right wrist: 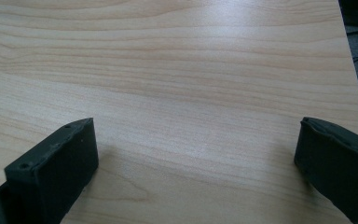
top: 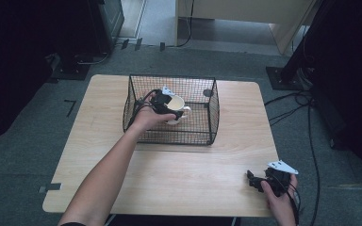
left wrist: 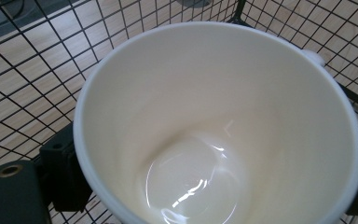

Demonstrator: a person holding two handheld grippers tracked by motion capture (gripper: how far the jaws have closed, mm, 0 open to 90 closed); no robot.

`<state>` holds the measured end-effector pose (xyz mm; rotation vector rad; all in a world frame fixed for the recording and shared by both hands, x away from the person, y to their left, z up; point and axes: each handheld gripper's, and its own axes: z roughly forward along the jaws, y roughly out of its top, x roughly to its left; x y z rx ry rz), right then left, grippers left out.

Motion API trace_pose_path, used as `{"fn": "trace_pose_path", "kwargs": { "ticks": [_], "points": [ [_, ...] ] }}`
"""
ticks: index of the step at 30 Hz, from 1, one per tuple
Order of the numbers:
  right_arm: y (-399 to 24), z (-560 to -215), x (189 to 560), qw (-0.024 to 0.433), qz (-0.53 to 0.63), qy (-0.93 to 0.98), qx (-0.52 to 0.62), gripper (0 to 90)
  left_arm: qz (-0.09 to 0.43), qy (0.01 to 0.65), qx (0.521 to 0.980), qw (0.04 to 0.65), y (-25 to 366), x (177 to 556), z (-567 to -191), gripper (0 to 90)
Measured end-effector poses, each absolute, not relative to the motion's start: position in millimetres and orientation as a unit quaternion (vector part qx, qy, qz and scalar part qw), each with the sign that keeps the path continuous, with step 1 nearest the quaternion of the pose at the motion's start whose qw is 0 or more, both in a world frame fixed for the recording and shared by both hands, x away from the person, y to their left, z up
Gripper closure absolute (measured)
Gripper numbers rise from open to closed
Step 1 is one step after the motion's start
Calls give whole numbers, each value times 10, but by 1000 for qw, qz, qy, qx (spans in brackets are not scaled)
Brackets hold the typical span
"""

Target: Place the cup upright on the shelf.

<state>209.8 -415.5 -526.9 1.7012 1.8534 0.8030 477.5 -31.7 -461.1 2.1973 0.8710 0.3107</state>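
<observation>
Near the centre of the high view, inside the black wire-mesh basket (top: 202,117), the left claw (top: 167,109) pinches the cream ceramic mug (top: 175,104) across its body. At lower right, the right claw (top: 253,181) rests spread over the bare light wooden worktop (top: 179,174).

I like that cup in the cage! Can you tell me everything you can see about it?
The cup is white to cream, smooth and glossy like ceramic or plastic, with a thick rounded rim. It is empty, with light glinting on its round bottom. A small white handle sticks out on one side. It sits mouth-up inside the black wire basket on the wooden table. The left tongs are shut on it, one black jaw on each side.
</observation>
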Motion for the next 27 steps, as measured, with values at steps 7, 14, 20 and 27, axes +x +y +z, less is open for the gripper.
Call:
{"fn": "trace_pose_path", "kwargs": {
  "ticks": [7, 14, 20, 27],
  "points": [
    [-4155, -5270, 2098, 248, 295, 680, 624, 0, 126, 356, 860, 344, -293, 4765, -4593, 91],
    [-4157, -5269, 2099, 247, 295, 681, 623, 0, 92, 380, 858, 333, -271, 4775, -4570, 25],
    [-4159, -5269, 2100, 247, 295, 682, 622, 0, 86, 398, 851, 331, -218, 4800, -4514, 0],
    [-4160, -5269, 2101, 247, 295, 682, 622, 0, 104, 395, 837, 364, -183, 4761, -4382, 0]
  ]
}}
